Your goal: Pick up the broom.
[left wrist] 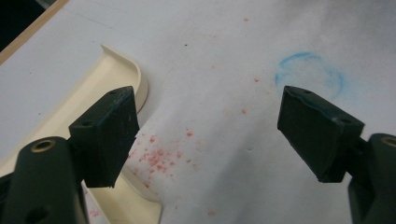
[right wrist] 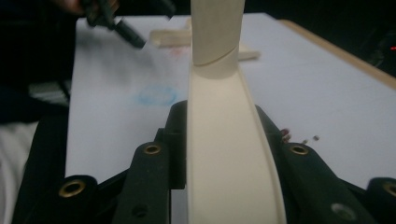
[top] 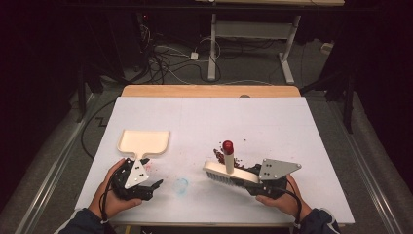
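White table [top: 272, 117], cream dustpan [top: 144, 142], red crumbs [top: 220, 155]

A cream dustpan [top: 144, 142] lies flat at eight o'clock, a cream brush [top: 230, 172] (red-capped handle upright) beside dark-red crumbs [top: 220, 156] at five.

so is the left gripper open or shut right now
Open. In the left gripper view its two black jaws stand wide apart over the white table, nothing between them; the cream plastic dustpan lies beside the left gripper, ungripped.
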Tool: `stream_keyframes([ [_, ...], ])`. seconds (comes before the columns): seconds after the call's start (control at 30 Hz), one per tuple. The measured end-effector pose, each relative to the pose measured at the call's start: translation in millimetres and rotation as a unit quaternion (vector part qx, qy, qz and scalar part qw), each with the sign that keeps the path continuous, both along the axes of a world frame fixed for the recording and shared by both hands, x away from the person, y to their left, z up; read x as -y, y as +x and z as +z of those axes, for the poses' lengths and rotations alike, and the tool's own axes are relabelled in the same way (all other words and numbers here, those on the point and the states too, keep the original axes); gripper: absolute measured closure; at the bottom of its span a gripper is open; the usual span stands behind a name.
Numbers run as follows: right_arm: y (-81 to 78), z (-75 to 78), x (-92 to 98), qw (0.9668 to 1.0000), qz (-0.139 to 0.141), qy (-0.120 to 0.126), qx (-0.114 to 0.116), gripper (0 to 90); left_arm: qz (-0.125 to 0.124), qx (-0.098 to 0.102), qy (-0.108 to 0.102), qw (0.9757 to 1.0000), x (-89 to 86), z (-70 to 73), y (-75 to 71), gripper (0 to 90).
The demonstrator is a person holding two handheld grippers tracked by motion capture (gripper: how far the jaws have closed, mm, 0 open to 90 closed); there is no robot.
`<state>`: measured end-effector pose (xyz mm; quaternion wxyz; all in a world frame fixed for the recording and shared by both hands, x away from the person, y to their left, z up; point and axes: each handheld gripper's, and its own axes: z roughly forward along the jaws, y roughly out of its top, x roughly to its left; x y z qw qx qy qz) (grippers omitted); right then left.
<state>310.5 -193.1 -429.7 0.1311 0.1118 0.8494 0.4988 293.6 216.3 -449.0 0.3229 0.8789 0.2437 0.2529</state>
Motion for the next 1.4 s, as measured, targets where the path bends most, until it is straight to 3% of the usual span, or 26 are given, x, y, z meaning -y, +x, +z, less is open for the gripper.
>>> stream_keyframes([
  [0.2, 12.4, -14.5, 11.5, 0.999, 0.038, -0.009, -0.02, 68.0, -0.002, -0.002, -0.002, 1.0, -0.4, -0.5, 0.8, 20.0],
  [0.33, 36.7, -18.1, 19.8, 0.9994, 0.024, -0.001, -0.026, 68.1, -0.005, -0.004, 0.002, 1.0, 0.8, -1.1, 1.2, 20.0],
  [0.37, 36.7, -18.1, 19.8, 0.9994, 0.024, -0.001, -0.026, 68.1, -0.004, -0.004, 0.0, 1.0, 1.3, -1.3, 1.2, 20.0],
  [0.43, 53.2, -20.3, 25.2, 0.9994, 0.015, 0.009, -0.031, 68.1, -0.005, -0.005, 0.001, 1.0, 1.9, -1.6, 1.6, 20.0],
  [0.57, 65.6, -24.0, 26.8, 0.9983, 0.019, 0.029, -0.046, 68.1, -0.007, -0.008, 0.005, 0.9999, 3.1, -2.8, 2.5, 20.0],
  [0.63, 69.3, -24.8, 25.5, 0.9979, 0.023, 0.034, -0.051, 68.1, -0.007, -0.009, 0.006, 0.9999, 3.2, -3.0, 2.8, 20.0],
  [0.73, 69.4, -21.0, 24.6, 0.9983, 0.014, 0.04, -0.039, 68.1, -0.007, -0.009, 0.005, 0.9999, 2.8, -3.1, 3.0, 20.0],
  [0.83, 68.9, -13.6, 29.6, 0.9973, 0.009, 0.063, -0.036, 68.1, -0.007, -0.008, 0.006, 0.9999, 3.0, -2.9, 2.8, 20.0],
  [0.87, 69.4, -7.7, 34.1, 0.9962, 0.002, 0.081, -0.032, 68.1, -0.006, -0.007, 0.005, 0.9999, 3.1, -2.7, 2.6, 19.9],
  [0.9, 69.4, -7.7, 34.1, 0.9962, 0.002, 0.081, -0.032, 68.1, -0.005, -0.007, 0.003, 1.0, 3.1, -2.2, 2.5, 19.9],
  [1.03, 75.8, 2.3, 46.8, 0.9915, -0.095, 0.088, 0.006, 68.2, -0.004, -0.007, 0.003, 1.0, 2.7, -2.1, 2.4, 20.0],
  [1.07, 75.8, 2.3, 46.8, 0.9915, -0.095, 0.088, 0.006, 68.2, -0.004, -0.007, 0.005, 1.0, 2.6, -2.3, 2.6, 20.0],
  [1.1, 78.3, 2.2, 48.5, 0.9889, -0.126, 0.077, 0.017, 68.1, -0.004, -0.008, 0.005, 1.0, 2.3, -2.4, 2.7, 20.0],
  [1.13, 84.5, -1.0, 51.7, 0.9823, -0.174, 0.065, 0.025, 68.2, -0.003, -0.008, 0.003, 1.0, 2.1, -2.5, 3.0, 20.0],
  [1.17, 84.5, -1.0, 51.7, 0.9823, -0.174, 0.065, 0.025, 68.2, -0.002, -0.009, 0.002, 1.0, 2.1, -2.7, 3.4, 20.0],
  [1.27, 98.4, -12.1, 51.1, 0.9704, -0.235, 0.029, 0.049, 68.2, -0.005, -0.01, 0.006, 0.9999, 2.7, -3.3, 4.3, 20.0],
  [1.3, 98.4, -12.1, 51.1, 0.9704, -0.235, 0.029, 0.049, 68.2, -0.004, -0.01, 0.006, 0.9999, 3.0, -3.5, 4.4, 20.0],
  [1.33, 102.1, -15.1, 49.9, 0.9673, -0.247, 0.022, 0.052, 68.2, -0.004, -0.01, 0.006, 0.9999, 3.0, -3.5, 4.5, 20.0],
  [1.4, 111.9, -21.5, 45.7, 0.9649, -0.257, 0.018, 0.053, 68.2, -0.003, -0.01, 0.003, 0.9999, 2.5, -3.5, 4.4, 20.0],
])
